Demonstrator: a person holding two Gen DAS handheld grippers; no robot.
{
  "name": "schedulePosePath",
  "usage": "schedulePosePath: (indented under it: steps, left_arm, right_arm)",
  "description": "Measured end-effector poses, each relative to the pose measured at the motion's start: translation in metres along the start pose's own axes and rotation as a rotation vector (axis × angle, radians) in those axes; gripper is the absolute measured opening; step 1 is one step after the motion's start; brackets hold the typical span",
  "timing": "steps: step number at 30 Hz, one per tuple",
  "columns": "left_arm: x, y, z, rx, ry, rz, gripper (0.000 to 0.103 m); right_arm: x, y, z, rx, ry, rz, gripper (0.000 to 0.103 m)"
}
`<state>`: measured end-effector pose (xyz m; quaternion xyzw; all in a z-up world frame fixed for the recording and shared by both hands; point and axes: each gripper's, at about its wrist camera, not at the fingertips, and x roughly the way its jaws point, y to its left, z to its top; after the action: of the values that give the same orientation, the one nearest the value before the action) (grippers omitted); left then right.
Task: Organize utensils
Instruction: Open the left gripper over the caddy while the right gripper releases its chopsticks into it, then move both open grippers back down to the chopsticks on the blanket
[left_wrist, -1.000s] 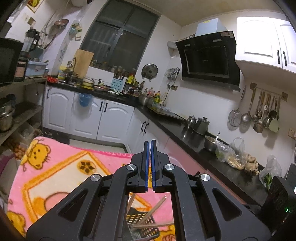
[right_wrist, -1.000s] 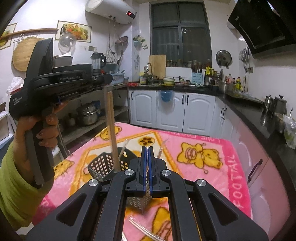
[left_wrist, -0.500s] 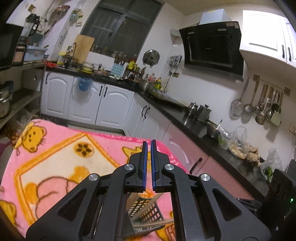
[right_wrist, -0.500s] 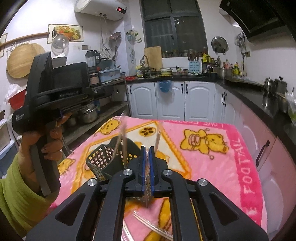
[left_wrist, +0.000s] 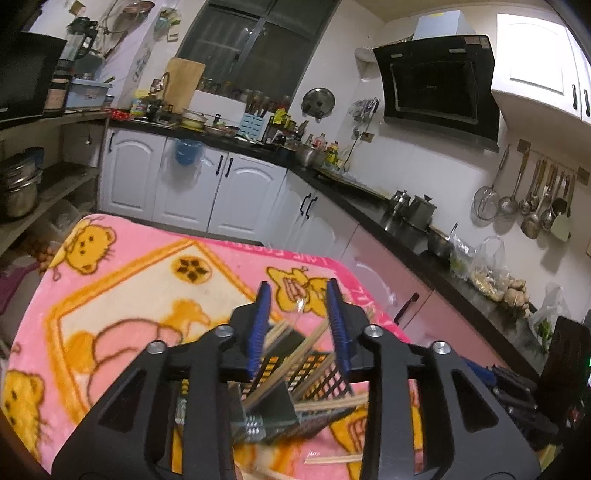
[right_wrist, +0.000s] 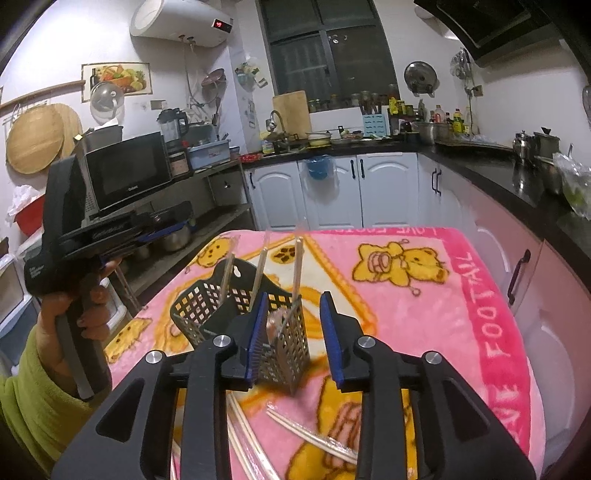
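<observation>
A: Right wrist view first: where do the utensils sit?

B: Loose chopsticks (right_wrist: 314, 439) lie flat on the pink blanket (right_wrist: 443, 295), low in that picture, under and just in front of the right gripper (right_wrist: 293, 332). Their long axes run slantwise from upper left to lower right. That gripper is the nearer one. More chopsticks already stand upright in the black basket (right_wrist: 207, 302), and the perforated metal holder (right_wrist: 286, 350) stands right beside it.

A: And the jaws?

B: Both pairs have just been opening. The right gripper's blue pads stand apart with nothing pressed; the metal holder only shows through the gap. The left gripper (left_wrist: 299, 328) is likewise parted and empty, hanging above the basket, where chopsticks lean between its pads in the picture without touching them.

A: What stands in the way?

B: My guess: the holder and basket stand just beyond the loose pair, so a reach for it should dip down short of them. The person's hand (right_wrist: 74, 314) carrying the left gripper is off to the left, well apart.

A: Anything else?

B: One more chopstick (left_wrist: 332, 459) lies flat by the left gripper.
</observation>
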<state>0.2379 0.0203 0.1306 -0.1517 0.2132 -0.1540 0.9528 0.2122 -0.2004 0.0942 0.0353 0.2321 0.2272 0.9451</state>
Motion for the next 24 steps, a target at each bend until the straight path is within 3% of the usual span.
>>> schedulePosePath:
  steps: [14,24]
  left_arm:
    - [-0.033,0.009,-0.050,-0.009,0.054,0.017,0.054]
    - [-0.046,0.021,-0.086,-0.047,0.118,0.035,0.061]
  right_arm:
    - [-0.013,0.003,-0.029,0.020,0.023,0.001,0.038]
    - [-0.022,0.007,-0.048,0.023,0.041,0.002,0.042]
